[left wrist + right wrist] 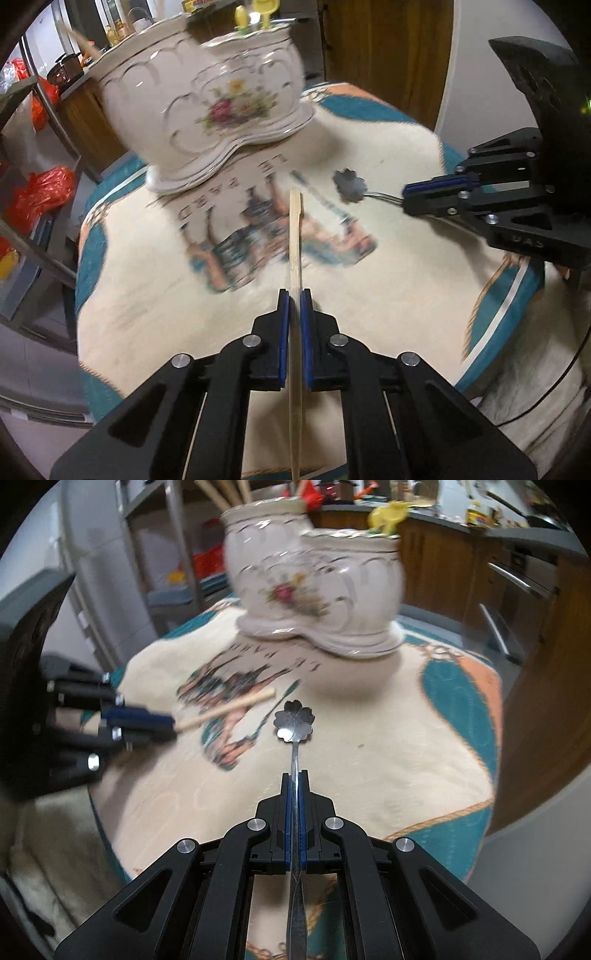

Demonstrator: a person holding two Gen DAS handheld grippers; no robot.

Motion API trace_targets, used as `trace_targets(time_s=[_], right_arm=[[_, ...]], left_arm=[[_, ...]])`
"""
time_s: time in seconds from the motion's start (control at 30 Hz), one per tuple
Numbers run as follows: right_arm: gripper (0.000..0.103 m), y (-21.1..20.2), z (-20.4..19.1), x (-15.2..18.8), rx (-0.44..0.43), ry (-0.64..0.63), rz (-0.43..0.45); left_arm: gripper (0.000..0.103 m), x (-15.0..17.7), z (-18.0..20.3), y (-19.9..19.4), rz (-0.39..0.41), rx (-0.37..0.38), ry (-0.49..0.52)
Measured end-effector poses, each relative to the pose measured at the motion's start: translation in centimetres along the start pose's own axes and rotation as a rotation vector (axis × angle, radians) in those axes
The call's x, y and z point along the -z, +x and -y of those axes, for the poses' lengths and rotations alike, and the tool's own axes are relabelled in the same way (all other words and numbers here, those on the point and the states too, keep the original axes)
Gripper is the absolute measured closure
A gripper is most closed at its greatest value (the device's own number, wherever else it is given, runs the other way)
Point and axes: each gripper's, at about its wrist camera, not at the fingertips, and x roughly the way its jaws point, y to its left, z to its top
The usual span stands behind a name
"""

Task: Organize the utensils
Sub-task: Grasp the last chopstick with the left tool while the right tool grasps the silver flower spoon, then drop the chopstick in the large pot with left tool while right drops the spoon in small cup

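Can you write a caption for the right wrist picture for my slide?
Right gripper holds a flower-shaped metal spoon over the tablecloth, facing the ceramic holder; left gripper holds a wooden stick.

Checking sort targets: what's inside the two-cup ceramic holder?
Ceramic holder: wooden handles rise from its left cup, yellow plastic utensils from the right in the right wrist view. The walls hide everything lower.

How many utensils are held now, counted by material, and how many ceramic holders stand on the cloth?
Wooden sticks, held in the left gripper: 1
Metal spoons, held in the right gripper: 1
Ceramic two-pot holders: 1
Total: 3
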Motion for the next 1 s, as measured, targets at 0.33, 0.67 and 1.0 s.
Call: trace_targets(time_s=[0.33,0.67,1.0], right_arm=[[0.097,0.3,-0.2,-0.4,0.004,0.022,0.000],[0.099,-1.6,-0.5,-1.0,0.009,0.018,0.133],[0.099,-5.8,-0.6,-2.1,0.009,0.064,0.438]], left_arm=[[0.096,0.1,-0.5,0.0,0.042,0.025,-0.054],[0.097,0.7,-1.6,-1.8,0.218,0.045,-0.061],[0.097,2.2,-6.1,-8.3,0.596,0.011,-0.156]])
